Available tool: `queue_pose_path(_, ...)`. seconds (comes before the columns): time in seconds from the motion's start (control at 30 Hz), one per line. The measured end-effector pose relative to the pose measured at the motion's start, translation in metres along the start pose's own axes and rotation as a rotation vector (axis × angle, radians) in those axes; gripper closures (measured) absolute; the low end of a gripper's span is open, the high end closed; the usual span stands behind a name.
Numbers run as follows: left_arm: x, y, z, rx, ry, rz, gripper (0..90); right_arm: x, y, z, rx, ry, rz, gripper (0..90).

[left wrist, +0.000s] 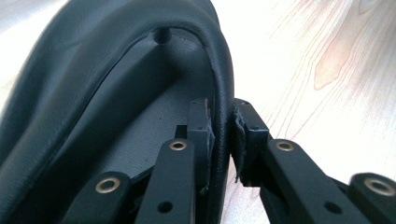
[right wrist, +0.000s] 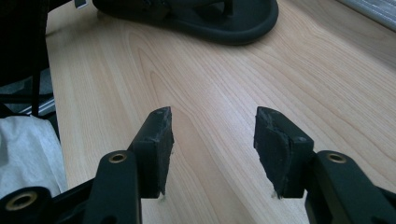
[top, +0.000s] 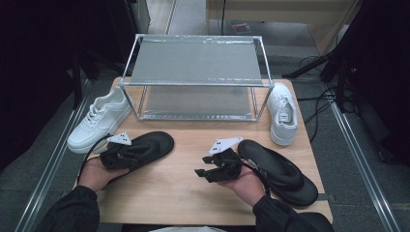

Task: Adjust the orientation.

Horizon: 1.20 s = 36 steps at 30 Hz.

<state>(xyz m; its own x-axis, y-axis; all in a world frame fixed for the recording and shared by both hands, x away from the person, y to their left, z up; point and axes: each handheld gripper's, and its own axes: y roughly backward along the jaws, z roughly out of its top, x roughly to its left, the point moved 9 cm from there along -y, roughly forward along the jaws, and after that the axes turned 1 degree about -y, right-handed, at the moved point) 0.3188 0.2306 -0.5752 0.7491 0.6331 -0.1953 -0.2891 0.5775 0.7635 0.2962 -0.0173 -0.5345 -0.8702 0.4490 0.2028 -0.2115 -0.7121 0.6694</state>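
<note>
left claw [left wrist: 219, 140] clamped on black sandal [top: 145, 147] strap edge, right claw [right wrist: 212, 140] wide apart, nothing between, above counter [right wrist: 224, 79]

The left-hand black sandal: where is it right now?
In the high view the sandal lies on the table's left half, in front of the rack and right of the left sneaker; the left gripper is clamped on its strap.
</note>
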Motion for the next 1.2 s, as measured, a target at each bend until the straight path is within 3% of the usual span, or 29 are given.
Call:
queue_pose_path(0.27, -0.002, 0.011, 0.013, -0.025, 0.041, 0.0, 82.0, -0.002, 0.002, 0.0, -0.011, -0.009, -0.003, 48.4)
queue_pose_path(0.53, -0.016, 0.016, 0.035, -0.036, 0.057, -0.029, 82.1, -0.006, 0.01, -0.005, -0.028, -0.043, -0.015, 48.3)
queue_pose_path(0.77, -0.038, 0.002, 0.058, -0.007, 0.026, -0.079, 82.0, -0.011, 0.017, -0.01, -0.048, -0.08, -0.034, 48.2)
queue_pose_path(1.0, -0.056, -0.014, 0.076, 0.014, 0.024, -0.134, 82.0, -0.015, 0.024, -0.016, -0.066, -0.11, -0.06, 48.1)
queue_pose_path(1.2, -0.076, -0.041, 0.09, 0.062, -0.019, -0.138, 81.8, -0.019, 0.027, -0.023, -0.067, -0.139, -0.079, 48.1)
